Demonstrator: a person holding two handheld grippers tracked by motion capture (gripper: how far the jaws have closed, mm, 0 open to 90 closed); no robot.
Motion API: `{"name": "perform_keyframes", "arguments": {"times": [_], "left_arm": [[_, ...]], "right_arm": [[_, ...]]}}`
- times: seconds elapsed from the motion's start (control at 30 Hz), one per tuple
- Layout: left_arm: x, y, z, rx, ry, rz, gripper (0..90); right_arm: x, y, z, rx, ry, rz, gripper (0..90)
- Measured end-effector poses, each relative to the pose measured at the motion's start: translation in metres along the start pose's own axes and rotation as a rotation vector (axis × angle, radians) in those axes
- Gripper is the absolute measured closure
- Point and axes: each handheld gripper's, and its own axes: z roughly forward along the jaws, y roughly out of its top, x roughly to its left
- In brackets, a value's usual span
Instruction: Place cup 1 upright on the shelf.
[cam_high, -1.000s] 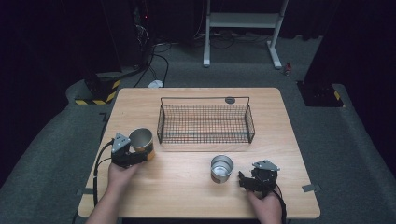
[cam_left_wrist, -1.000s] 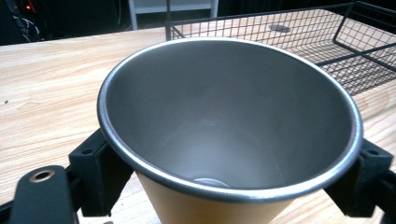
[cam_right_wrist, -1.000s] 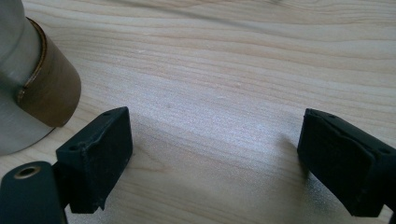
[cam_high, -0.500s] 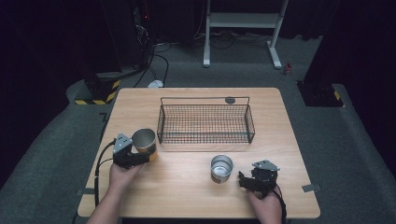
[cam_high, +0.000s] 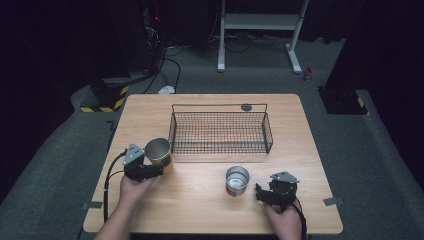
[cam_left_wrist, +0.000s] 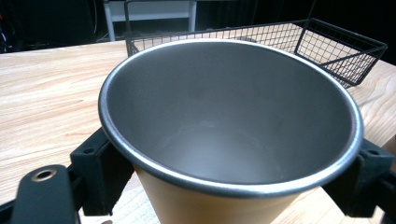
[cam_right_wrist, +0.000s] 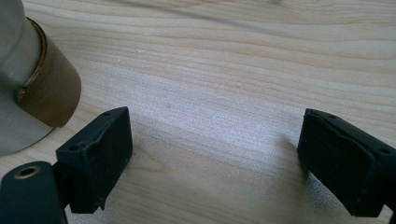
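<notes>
Now cup (cam_high: 159, 151) upright (mouth skyward)

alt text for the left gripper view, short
A tan metal cup with a grey inside sits clamped between the left gripper's black fingers, its open mouth facing the camera. Behind it a black wire basket stands on the light wooden table.

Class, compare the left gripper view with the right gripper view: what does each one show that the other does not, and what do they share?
Left gripper view: the inside of the tan cup, clamped between the left gripper's jaws, with the wire basket behind it. Right gripper view: the right gripper with its jaws open on nothing, and the side of the metal cup at the left edge. Both: two black jaws and the wooden table.
</notes>
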Motion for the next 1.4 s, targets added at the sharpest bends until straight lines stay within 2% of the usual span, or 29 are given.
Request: {"name": "perform_keyframes", "arguments": {"times": [0.23, 0.4, 0.6, 0.8, 0.97, 1.13, 1.23, 1.27, 1.4], "left_arm": [[-0.005, 0.001, 0.001, 0.001, -0.006, -0.005, 15.0], [-0.011, 0.003, 0.002, -0.005, -0.015, 0.01, 15.0], [-0.02, 0.008, 0.004, -0.007, -0.023, 0.056, 15.0], [-0.023, 0.011, 0.008, -0.006, -0.023, 0.038, 15.0], [-0.027, 0.018, 0.016, 0.014, -0.018, 0.048, 15.0], [-0.037, 0.03, 0.022, -0.008, -0.002, 0.043, 15.0], [-0.038, 0.032, 0.023, -0.011, 0.004, 0.032, 15.0], [-0.038, 0.035, 0.025, -0.007, 0.004, 0.012, 15.0], [-0.038, 0.041, 0.024, -0.024, 0.011, 0.009, 15.0]], "right_arm": [[0.0, 0.0, 0.0, 0.0, 0.0, 0.0, 10.4], [0.0, 0.0, 0.0, 0.0, -0.001, 0.001, 10.3], [0.0, 0.0, 0.0, 0.0, -0.001, 0.001, 10.3], [0.0, 0.0, 0.0, 0.0, 0.001, 0.0, 10.3], [0.0, 0.0, 0.0, 0.002, 0.008, -0.004, 10.3], [0.0, 0.0, 0.0, 0.001, 0.013, -0.012, 10.2], [0.0, 0.0, 0.0, 0.0, 0.014, -0.015, 10.2], [0.0, 0.0, 0.0, 0.001, 0.014, -0.015, 10.2], [0.0, 0.0, 0.0, 0.001, 0.017, -0.016, 10.1]]}}
